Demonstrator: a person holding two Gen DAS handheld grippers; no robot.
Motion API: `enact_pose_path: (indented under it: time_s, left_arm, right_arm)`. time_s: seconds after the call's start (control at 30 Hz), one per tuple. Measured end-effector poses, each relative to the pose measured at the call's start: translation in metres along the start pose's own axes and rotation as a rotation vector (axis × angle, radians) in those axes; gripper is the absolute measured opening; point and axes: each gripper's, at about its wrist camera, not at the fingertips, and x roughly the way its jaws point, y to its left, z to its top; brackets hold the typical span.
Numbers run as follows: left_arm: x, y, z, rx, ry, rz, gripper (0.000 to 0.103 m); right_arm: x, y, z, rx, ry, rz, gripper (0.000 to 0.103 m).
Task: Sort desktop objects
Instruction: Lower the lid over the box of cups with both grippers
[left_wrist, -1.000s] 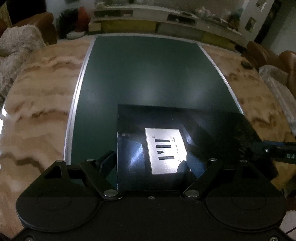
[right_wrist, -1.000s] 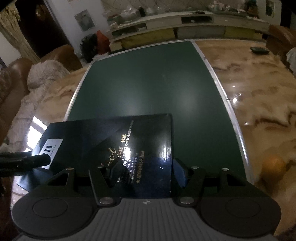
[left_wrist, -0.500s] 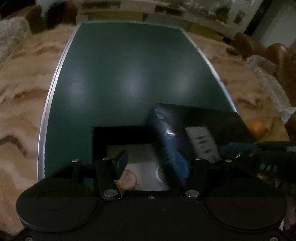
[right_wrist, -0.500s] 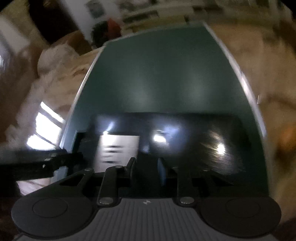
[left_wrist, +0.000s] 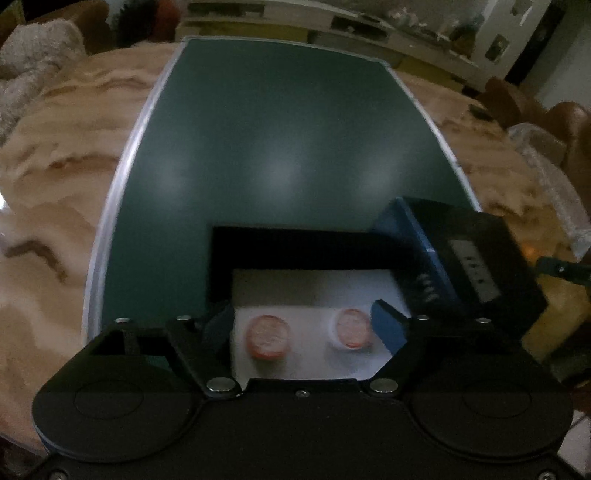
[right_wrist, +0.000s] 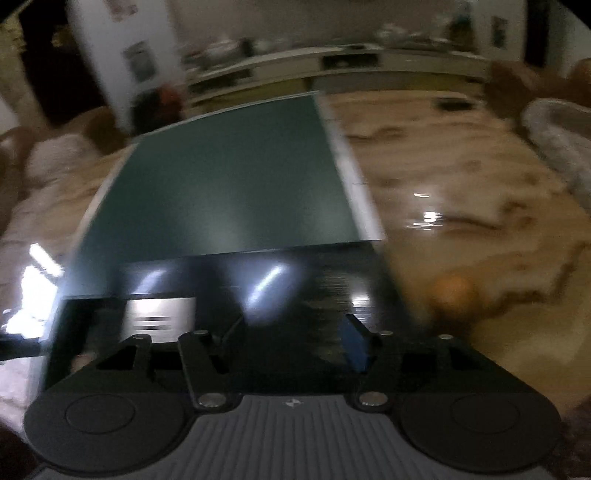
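An open black box (left_wrist: 280, 251) lies on the green mat (left_wrist: 288, 147), with a white inner tray (left_wrist: 314, 291) that holds two round reddish pieces (left_wrist: 267, 335) (left_wrist: 352, 328). My left gripper (left_wrist: 303, 328) is open over the tray's near edge. The box's glossy black lid (right_wrist: 280, 291), with a white label (right_wrist: 159, 317), is tilted up at the right of the left wrist view (left_wrist: 465, 262). My right gripper (right_wrist: 291, 343) is shut on the lid's near edge and holds it off the box; the view is blurred.
The mat lies on a marble table (left_wrist: 55, 177). An orange fruit (right_wrist: 454, 291) sits on the marble right of the lid. A dark remote (right_wrist: 452, 103) lies far back right. Sofas and a low cabinet (left_wrist: 332, 26) surround the table.
The lid, which covered the box, has been lifted off and carried to the right by my right gripper. The white tray with the two round pieces is now exposed between my left fingers.
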Motion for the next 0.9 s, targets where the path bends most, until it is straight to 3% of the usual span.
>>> enact_pose_path:
  time_s: [0.13, 0.37, 0.5, 0.57, 0.63, 0.67, 0.9]
  left_arm:
    - [0.003, -0.026, -0.003, -0.006, -0.013, -0.035, 0.092]
    - [0.032, -0.056, -0.003, -0.024, 0.009, -0.111, 0.093]
    - [0.049, -0.066, 0.001, -0.025, 0.025, -0.115, 0.093]
    - [0.057, -0.07, 0.002, -0.026, 0.044, -0.12, 0.088]
    - [0.064, -0.07, 0.004, -0.048, 0.067, -0.168, 0.078]
    - [0.067, -0.07, 0.004, -0.059, 0.078, -0.19, 0.078]
    - [0.055, -0.061, 0.004, -0.033, 0.05, -0.141, 0.078]
  right_arm:
    - [0.004, -0.053, -0.004, 0.07, 0.041, 0.022, 0.061]
    - [0.033, -0.095, -0.011, 0.187, 0.104, 0.14, 0.061]
    - [0.053, -0.093, -0.001, 0.168, 0.121, 0.177, 0.063]
    - [0.059, -0.091, 0.002, 0.161, 0.123, 0.191, 0.063]
    - [0.063, -0.092, 0.004, 0.178, 0.125, 0.221, 0.063]
    - [0.064, -0.092, 0.004, 0.18, 0.128, 0.234, 0.063]
    - [0.052, -0.074, -0.003, 0.16, 0.127, 0.274, 0.064]
